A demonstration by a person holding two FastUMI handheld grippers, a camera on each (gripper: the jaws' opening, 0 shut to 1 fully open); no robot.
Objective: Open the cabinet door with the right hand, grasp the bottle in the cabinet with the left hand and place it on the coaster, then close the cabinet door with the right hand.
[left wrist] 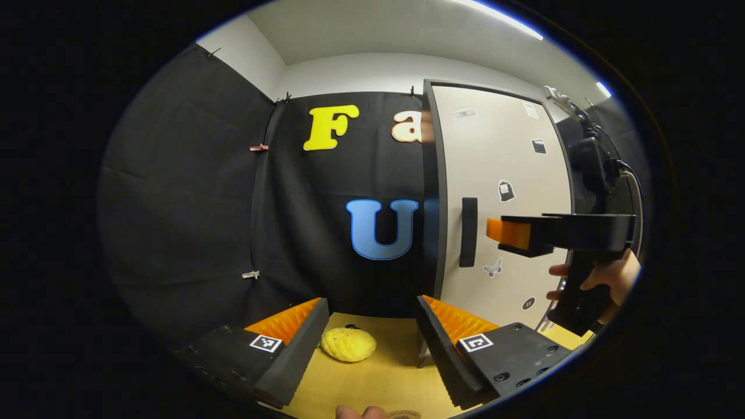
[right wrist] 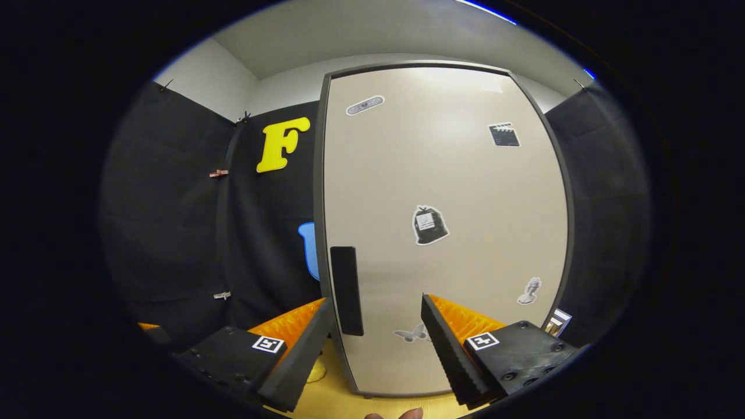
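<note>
We see the cabinet door (right wrist: 442,233) closed, a pale upright panel with a dark frame and a few small stickers (right wrist: 430,224) on it; the bottle's whereabouts cannot be told from either view. The door's dark vertical handle (right wrist: 347,290) sits low on its left edge. In the right gripper view, the right gripper (right wrist: 375,343) faces the door with its jaws spread wide and nothing between them, the handle just beyond its left finger and not touched. In the left gripper view, the left gripper (left wrist: 369,343) is likewise released over the yellow tabletop (left wrist: 378,378), where a yellow knobbly object (left wrist: 348,343) lies between its fingers' line of sight. There the right gripper, held by a hand (left wrist: 611,276), points at the handle from the right.
</note>
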